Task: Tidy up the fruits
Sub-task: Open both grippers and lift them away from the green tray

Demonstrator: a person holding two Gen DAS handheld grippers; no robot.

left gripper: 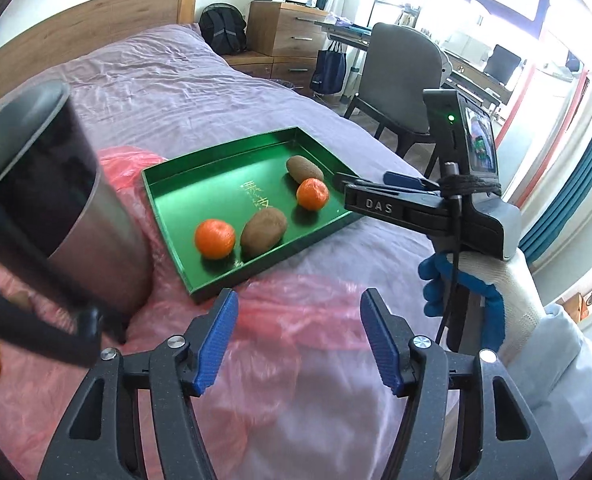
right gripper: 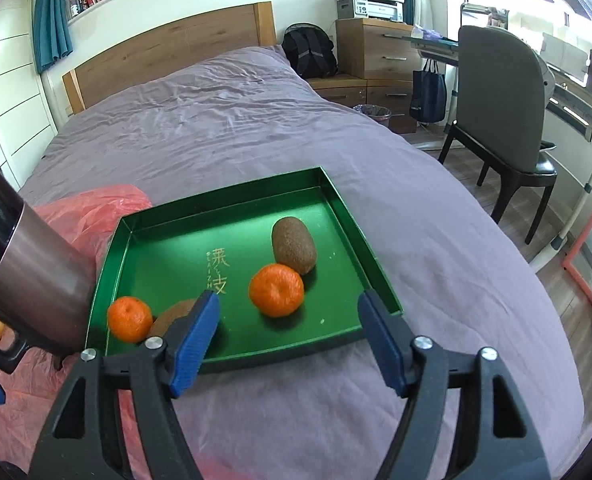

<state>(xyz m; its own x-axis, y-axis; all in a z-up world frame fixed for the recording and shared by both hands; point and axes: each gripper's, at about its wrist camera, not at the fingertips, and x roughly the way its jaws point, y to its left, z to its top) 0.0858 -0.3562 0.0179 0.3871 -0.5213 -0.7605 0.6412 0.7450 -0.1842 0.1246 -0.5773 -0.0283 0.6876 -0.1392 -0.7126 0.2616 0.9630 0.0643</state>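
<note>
Both grippers' fingers (right gripper: 192, 344) gape empty above green tray (right gripper: 224, 364) near bed (right gripper: 475, 320) edge.

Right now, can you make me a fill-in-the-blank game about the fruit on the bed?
1. The tray holding the fruit is coloured ____.
2. In the tray lie two oranges and ____ kiwis.
3. The tray rests on a bed with a ____ cover.
4. The right gripper holds ____ between its fingers.

Missing words: green; two; purple; nothing
</note>
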